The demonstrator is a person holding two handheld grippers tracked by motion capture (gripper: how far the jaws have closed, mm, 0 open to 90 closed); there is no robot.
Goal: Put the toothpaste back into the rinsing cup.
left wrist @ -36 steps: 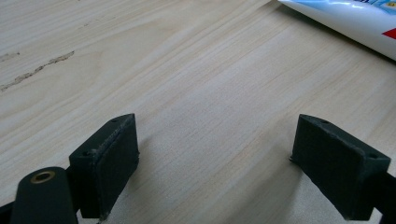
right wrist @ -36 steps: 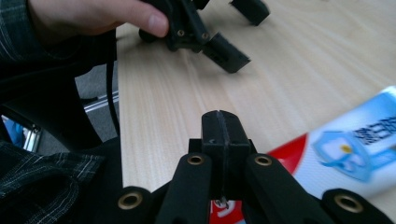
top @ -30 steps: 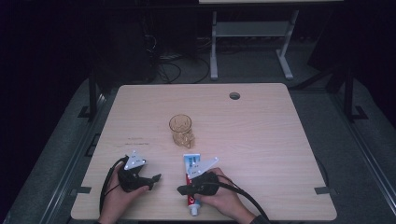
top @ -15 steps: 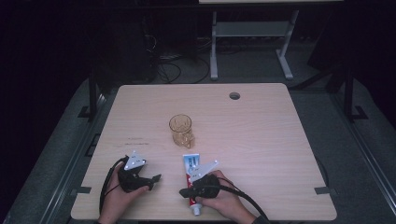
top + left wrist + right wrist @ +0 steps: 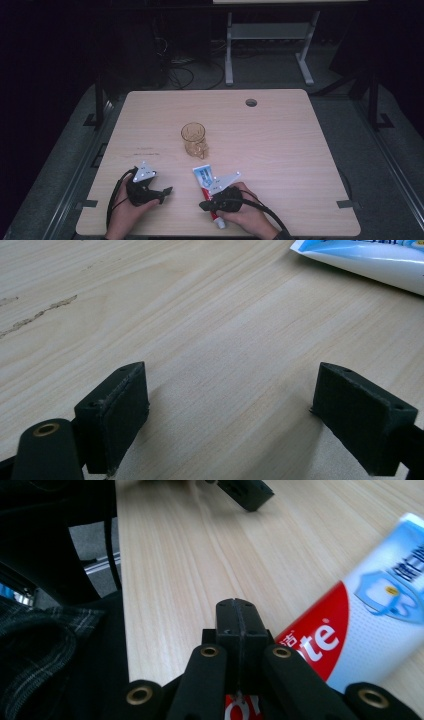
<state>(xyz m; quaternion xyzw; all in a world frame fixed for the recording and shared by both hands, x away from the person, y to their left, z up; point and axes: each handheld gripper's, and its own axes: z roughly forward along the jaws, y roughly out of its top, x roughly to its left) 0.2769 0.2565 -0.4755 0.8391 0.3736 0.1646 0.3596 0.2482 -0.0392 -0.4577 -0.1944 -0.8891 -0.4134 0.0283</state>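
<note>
A red, white and blue toothpaste tube [image 5: 203, 176] lies near the table's front edge, its cap [image 5: 220, 223] toward the person. My right gripper [image 5: 205, 205] lies across the tube's lower part and points left. Its jaws are shut, pad against pad, with nothing between them. In the right gripper view the shut jaw tips [image 5: 236, 612] sit over bare wood and the tube [image 5: 380, 610] runs beneath and to the right. My left gripper [image 5: 167, 192] rests on the table left of the tube. Its jaws [image 5: 245, 415] are open over bare wood, with the tube's flat end [image 5: 370, 255] beyond.
A clear glass mug [image 5: 193, 137] stands upright near the table's middle, just beyond the tube. A round cable hole [image 5: 251, 102] is at the back. The table's left edge [image 5: 120, 580] drops off close by in the right gripper view.
My right gripper has shifted very slightly over the tube. The left gripper, the tube and the mug have not moved.
</note>
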